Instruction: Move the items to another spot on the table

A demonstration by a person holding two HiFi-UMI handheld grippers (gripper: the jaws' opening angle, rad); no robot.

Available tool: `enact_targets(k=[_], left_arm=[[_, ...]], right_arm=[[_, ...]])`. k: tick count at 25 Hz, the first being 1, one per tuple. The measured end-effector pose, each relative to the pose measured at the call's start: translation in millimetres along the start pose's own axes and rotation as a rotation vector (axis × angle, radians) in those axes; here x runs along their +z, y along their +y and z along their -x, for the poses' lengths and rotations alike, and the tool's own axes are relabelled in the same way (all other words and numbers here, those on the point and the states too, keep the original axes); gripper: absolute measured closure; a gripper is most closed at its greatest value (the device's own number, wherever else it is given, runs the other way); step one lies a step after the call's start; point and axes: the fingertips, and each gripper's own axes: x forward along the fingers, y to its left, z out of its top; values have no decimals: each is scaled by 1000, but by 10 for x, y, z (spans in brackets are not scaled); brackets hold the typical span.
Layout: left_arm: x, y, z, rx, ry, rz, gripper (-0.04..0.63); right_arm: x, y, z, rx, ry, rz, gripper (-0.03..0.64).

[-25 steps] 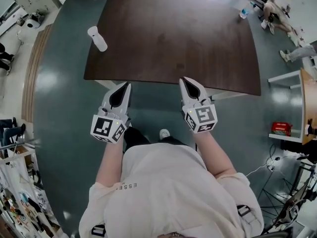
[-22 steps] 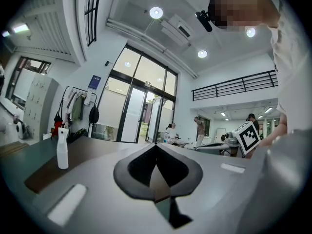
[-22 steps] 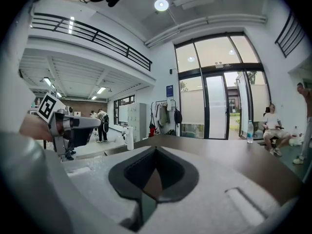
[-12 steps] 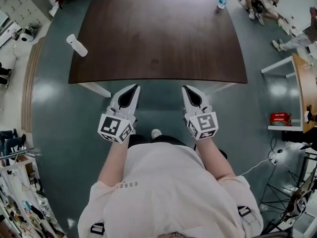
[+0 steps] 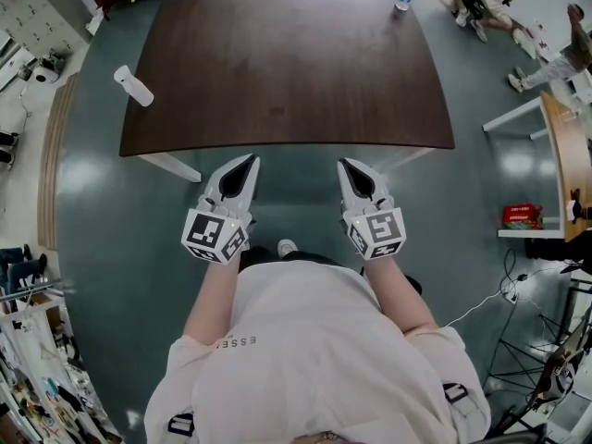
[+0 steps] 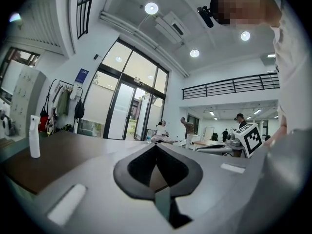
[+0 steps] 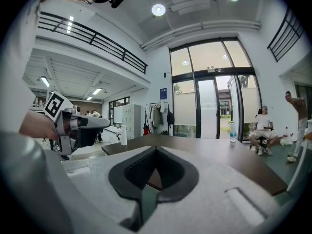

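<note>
room: grey-green floor (image 5: 102,211) | dark brown wooden desk (image 5: 287,63): white spray bottle (image 5: 133,86) on left edge, clear water bottle (image 5: 402,0) at far right corner | left hand-held gripper (image 5: 247,161), right hand-held gripper (image 5: 344,164): jaws closed, empty, short of near edge

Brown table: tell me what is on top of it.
On the brown table: a white spray bottle at its left edge and a water bottle at the far right corner. Nothing covers the tabletop.

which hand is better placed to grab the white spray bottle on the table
Probably the left. The white spray bottle stands at the left edge of the table, on the side of the left tongs; the right tongs would have to cross over. Both are shut, empty and short of the table.
</note>
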Motion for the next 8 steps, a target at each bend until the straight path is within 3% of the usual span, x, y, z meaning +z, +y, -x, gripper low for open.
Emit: enact_targets(k=[8], left_arm=[[-32, -5, 50, 0, 10, -7, 580]], right_arm=[[-15, 45, 21, 5, -11, -3, 624]])
